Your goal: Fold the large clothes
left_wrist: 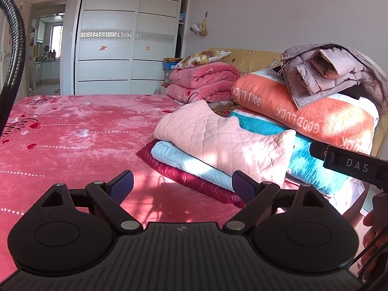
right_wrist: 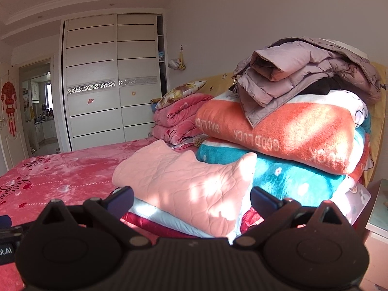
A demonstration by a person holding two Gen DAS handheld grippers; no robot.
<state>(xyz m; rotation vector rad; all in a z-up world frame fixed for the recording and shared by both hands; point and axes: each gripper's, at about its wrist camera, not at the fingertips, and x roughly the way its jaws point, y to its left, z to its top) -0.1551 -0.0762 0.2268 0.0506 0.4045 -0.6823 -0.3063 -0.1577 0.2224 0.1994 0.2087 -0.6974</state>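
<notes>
A folded pink quilted garment [left_wrist: 218, 138] [right_wrist: 184, 181] tops a small stack on the pink bed, above a folded light blue piece [left_wrist: 184, 162] and a dark red puffer [left_wrist: 194, 181]. A mauve padded jacket [left_wrist: 332, 72] [right_wrist: 303, 72] lies crumpled on the orange and teal blankets behind. My left gripper [left_wrist: 182, 186] hangs open over the bedspread, just left of and in front of the stack, holding nothing. My right gripper [right_wrist: 191, 200] is open too, its fingers level with the stack's near edge, nothing between them. The right gripper's black body [left_wrist: 349, 165] shows at the left view's right edge.
Orange "GOOD LUCK" blanket [right_wrist: 278, 131] on a teal one [right_wrist: 278, 177] stands at the bed's head, with folded pink quilts [left_wrist: 203, 82] and a pillow beyond. The pink bedspread [left_wrist: 72, 131] stretches left. A white wardrobe [left_wrist: 126, 36], an open doorway and a bedside table [right_wrist: 378, 218] are around.
</notes>
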